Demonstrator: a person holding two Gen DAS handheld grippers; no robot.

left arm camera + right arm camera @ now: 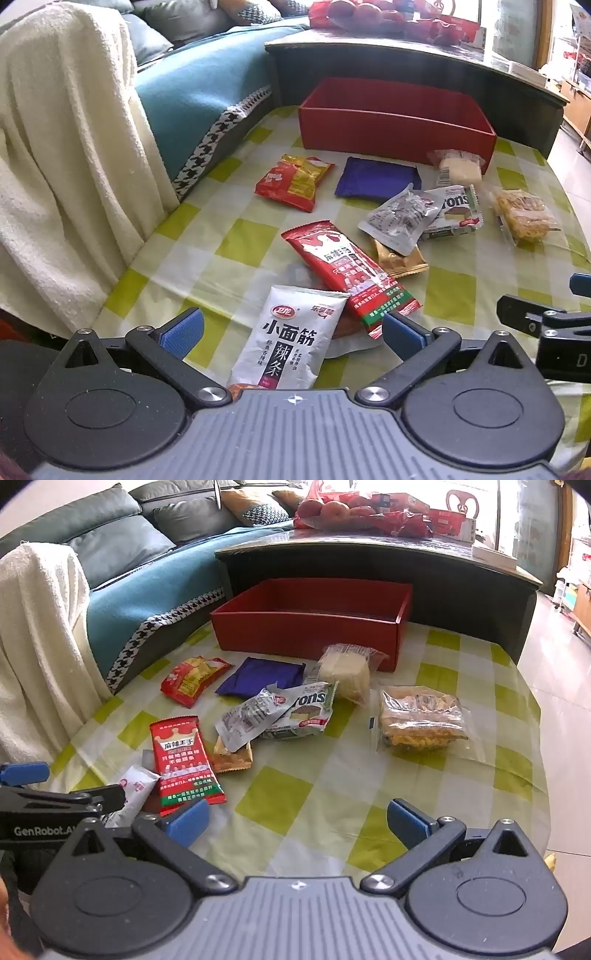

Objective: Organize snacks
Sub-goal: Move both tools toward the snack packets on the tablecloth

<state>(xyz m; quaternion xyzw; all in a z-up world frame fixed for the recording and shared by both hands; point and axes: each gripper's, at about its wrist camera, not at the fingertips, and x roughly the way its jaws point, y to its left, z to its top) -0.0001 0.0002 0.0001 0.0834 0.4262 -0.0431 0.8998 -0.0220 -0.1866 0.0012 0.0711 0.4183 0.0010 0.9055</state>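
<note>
Lying scattered across a green-and-white checked tablecloth (295, 797): an assortment of packaged snacks, none yet inside the red box (397, 129) at the far edge, which stands open-topped against a dark coffee table (369, 559). Nearest the left gripper (291, 330), fingers spread wide and holding nothing: a white spicy-strip packet (291, 339), lying between the blue pads (184, 330) but not pinched. Overlapping its top corner: a long red packet (351, 273) set diagonally. Just beside that: a small gold packet (400, 260), partly under a silver foil packet (400, 219), itself lying across a white-and-green wafer packet (456, 212). Farther back: a red-and-yellow chip bag (291, 181), a flat purple packet (376, 179), and a clear-wrapped pale cake (458, 168) touching the box's front wall. Off to the right, apart from the rest: a clear bag of yellow crisp pieces (421, 720). Right gripper (297, 821) likewise spread wide and empty, over bare cloth, with the long red packet's lower end just beside its left pad. Surroundings: a teal-covered sofa (147, 590), a cream blanket (62, 166) draped on the left, and fruit in red wrapping (332, 509) on the coffee table.
</note>
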